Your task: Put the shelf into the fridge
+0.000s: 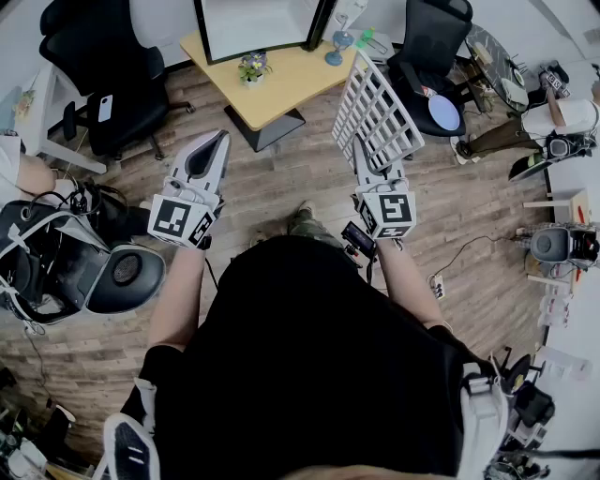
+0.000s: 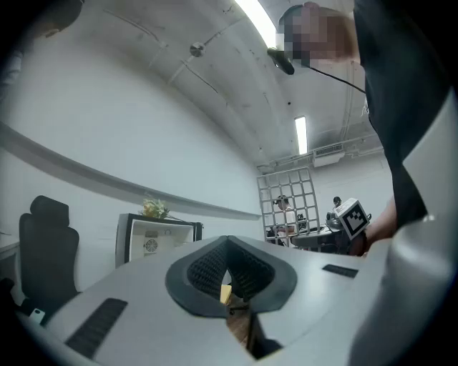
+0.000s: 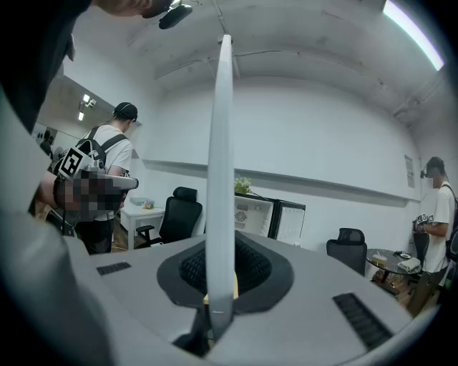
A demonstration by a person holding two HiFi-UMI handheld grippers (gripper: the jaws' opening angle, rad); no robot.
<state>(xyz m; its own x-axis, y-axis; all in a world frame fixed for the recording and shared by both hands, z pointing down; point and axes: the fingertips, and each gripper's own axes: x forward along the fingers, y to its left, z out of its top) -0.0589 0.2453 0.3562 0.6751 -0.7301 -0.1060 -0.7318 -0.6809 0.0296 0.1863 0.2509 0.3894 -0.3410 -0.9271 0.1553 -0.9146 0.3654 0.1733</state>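
A white wire-grid shelf (image 1: 375,103) stands up from my right gripper (image 1: 364,155), which is shut on its lower edge. In the right gripper view the shelf (image 3: 222,143) shows edge-on as a tall white strip between the closed pads of that gripper (image 3: 218,250). My left gripper (image 1: 214,141) hangs to the left at the same height, shut and empty; its pads (image 2: 243,268) meet. The small black-framed fridge (image 1: 258,28) with a white inside stands ahead on a low table. It also shows in both gripper views: fridge (image 2: 154,239), fridge (image 3: 254,213).
The fridge sits on a yellow wooden table (image 1: 272,80) with a small potted plant (image 1: 251,67). Black office chairs (image 1: 103,84) (image 1: 427,42) flank it. Cables and gear lie on the wood floor at both sides. Other people (image 3: 107,186) (image 3: 436,207) stand in the room.
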